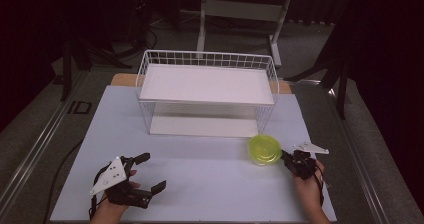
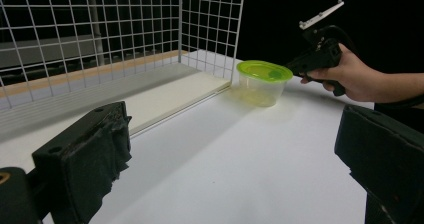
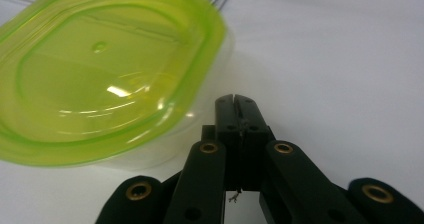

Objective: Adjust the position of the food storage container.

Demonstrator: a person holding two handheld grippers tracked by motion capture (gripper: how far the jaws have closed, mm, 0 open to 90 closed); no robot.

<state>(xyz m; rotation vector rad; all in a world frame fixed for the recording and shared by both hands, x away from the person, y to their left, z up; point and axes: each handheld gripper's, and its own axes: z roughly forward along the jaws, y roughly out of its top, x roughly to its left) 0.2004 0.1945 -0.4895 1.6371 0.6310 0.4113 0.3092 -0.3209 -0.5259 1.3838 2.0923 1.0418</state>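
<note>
My left gripper (image 1: 145, 176) sits at the lower left of the high view, jaws spread wide with nothing between them. In the left gripper view its two black pads (image 2: 92, 156) frame bare white table (image 2: 240, 174). It is well apart from the work.

My right gripper (image 1: 289, 160) sits at the lower right of the high view, held in my right hand (image 1: 310, 189). In the right gripper view its jaws are pressed together tip to tip, with nothing between them (image 3: 235, 106).

The green-lidded container (image 1: 265, 149) stands on the table just up and left of the right gripper's tips in the high view. In the right gripper view its lid (image 3: 100, 69) takes the upper left of the frame, and the closed tips lie just beside the lid's rim at its lower right. I cannot tell whether they touch it. The right hand is plainly the nearer of the two.

The lid reads as a rounded oval in the right gripper view; its long axis runs from lower left to upper right of that frame. The tips point at the clear tub wall below the rim, roughly across that axis.

Beyond the container stands the white wire rack (image 1: 207, 59), its near right corner just beside the container. In the left gripper view the container (image 2: 264, 81) stands at centre right, just off the rack's lower shelf (image 2: 170, 91).

My judgement: with jaws together, the right gripper is set to push or nudge, not to grasp.
</note>
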